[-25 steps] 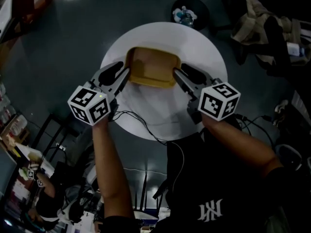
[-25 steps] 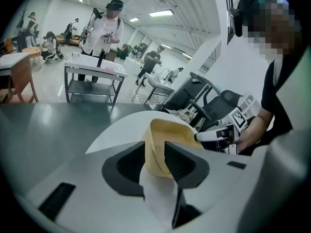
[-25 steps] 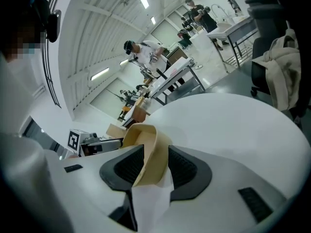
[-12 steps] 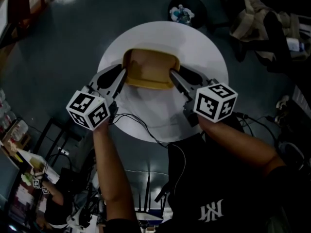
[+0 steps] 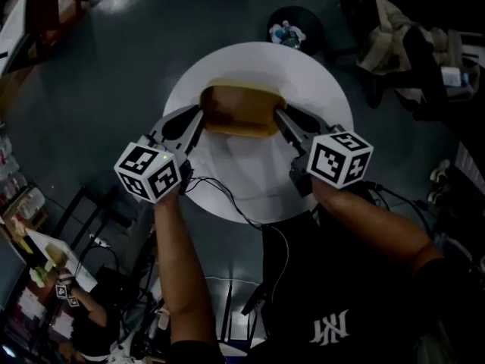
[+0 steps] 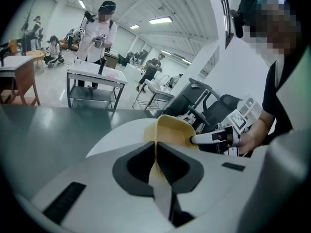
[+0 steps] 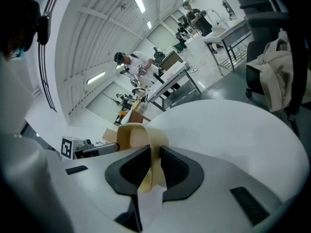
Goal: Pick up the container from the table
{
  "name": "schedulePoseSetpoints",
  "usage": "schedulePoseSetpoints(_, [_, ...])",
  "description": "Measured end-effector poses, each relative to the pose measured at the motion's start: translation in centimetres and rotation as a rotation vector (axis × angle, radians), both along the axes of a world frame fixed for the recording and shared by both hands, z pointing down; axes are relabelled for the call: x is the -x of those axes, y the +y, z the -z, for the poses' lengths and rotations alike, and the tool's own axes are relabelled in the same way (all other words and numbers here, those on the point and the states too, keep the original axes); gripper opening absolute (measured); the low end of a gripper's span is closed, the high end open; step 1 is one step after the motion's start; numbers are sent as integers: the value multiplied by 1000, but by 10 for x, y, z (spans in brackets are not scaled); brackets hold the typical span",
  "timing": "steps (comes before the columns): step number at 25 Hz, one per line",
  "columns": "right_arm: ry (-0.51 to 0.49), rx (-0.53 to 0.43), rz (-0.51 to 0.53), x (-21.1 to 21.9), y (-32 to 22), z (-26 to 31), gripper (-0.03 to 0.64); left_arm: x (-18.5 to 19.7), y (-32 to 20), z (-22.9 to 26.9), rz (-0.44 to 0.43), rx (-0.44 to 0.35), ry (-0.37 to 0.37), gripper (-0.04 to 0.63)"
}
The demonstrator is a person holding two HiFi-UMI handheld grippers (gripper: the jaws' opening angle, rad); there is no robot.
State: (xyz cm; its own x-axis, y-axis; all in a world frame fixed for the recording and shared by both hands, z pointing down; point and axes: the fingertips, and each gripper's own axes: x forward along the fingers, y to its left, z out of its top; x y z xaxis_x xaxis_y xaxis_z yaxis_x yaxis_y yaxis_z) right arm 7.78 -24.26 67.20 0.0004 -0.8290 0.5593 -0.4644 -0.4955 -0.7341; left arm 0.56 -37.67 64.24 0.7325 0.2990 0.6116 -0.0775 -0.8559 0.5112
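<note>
A tan, shallow plastic container [image 5: 241, 111] sits on the round white table [image 5: 250, 180] in the head view. My left gripper [image 5: 200, 118] grips its left wall and my right gripper [image 5: 278, 118] its right wall. Both sets of jaws have just been closing. In the left gripper view the dark pads pinch the thin tan rim [image 6: 156, 152], with the container bowl [image 6: 174, 129] beyond them. In the right gripper view the pads squeeze the other rim [image 7: 154, 161], and the container [image 7: 133, 135] curves away to the left.
A black round stool [image 5: 295, 23] holding small items stands beyond the table. A chair draped with clothing [image 5: 409, 48] is at the far right. Cables [image 5: 227, 199] trail over the table's near edge. People and a metal trolley [image 6: 95, 79] stand far off.
Both grippers' jaws have closed from wide open onto the container's side walls. The hands have stayed at the container's two sides.
</note>
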Motion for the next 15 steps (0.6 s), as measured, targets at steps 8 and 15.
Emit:
schedulePoseSetpoints(8, [101,-64,7,-17,-20,64,75,1,-8,73,32,-45,97,18])
schedulePoseSetpoints(15, [220,-181,50,-19,-58,154,74,17,-31,162,83,-113,206,18])
